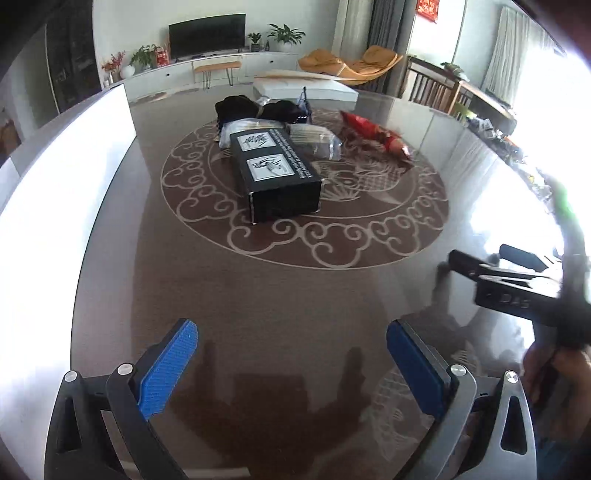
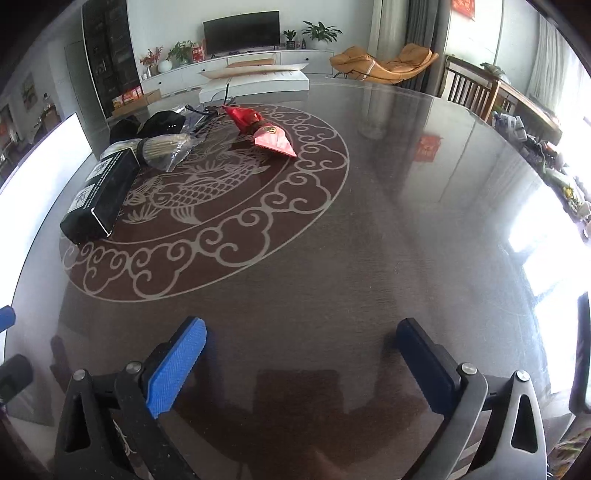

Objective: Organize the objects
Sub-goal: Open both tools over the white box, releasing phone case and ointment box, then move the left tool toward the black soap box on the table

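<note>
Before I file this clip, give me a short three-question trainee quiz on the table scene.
1. True or false: the left tool grips the black box.
2. Which lies nearest the black box?
A. red packet
B. clear bag of sticks
C. television
3. What is between the right tool's blue pads?

Key:
1. False; it stands open and empty, short of the box.
2. B
3. Nothing, only bare table.
</note>
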`<state>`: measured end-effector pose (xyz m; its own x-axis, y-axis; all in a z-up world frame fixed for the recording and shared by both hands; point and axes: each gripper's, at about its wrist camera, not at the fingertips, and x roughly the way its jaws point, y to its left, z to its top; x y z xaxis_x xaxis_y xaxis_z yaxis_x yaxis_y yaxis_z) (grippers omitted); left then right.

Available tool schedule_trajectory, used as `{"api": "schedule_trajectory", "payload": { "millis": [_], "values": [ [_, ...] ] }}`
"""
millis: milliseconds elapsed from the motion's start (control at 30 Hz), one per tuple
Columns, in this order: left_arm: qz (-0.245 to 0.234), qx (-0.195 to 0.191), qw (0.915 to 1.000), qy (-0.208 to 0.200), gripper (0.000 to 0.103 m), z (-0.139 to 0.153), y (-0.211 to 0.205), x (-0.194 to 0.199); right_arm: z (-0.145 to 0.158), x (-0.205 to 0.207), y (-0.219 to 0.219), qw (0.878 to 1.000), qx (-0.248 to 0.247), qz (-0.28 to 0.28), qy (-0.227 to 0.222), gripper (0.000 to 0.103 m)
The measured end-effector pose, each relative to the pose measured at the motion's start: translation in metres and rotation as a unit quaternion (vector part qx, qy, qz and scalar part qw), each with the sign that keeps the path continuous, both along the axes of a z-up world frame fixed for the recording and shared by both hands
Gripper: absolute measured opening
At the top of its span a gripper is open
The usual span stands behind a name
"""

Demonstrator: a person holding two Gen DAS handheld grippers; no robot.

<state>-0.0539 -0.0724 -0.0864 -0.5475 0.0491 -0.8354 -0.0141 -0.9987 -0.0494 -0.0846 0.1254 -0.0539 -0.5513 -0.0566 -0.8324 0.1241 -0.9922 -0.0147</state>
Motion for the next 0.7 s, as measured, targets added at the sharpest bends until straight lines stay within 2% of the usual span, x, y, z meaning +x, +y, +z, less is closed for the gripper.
{"api": "schedule_trajectory", "payload": {
  "millis": [167, 333, 700],
  "values": [
    [0.015, -0.027, 0.9995, -0.004, 0.103, -0.012, -0.009, -0.013, 0.002, -0.009, -0.009, 1.000, -0.001, 0.005, 0.005, 0.103],
    [0.020, -0.028, 0.9994, 0.005, 0.103, -0.014, -0.012, -0.025, 0.001, -0.012, -0.015, 1.000, 0.000, 0.002, 0.007, 0.103],
    [0.030, -0.028, 0.9991, 0.015, 0.103, -0.014, -0.011, -0.027, -0.002, -0.013, -0.017, 1.000, -0.003, 0.010, 0.012, 0.103]
  ]
}}
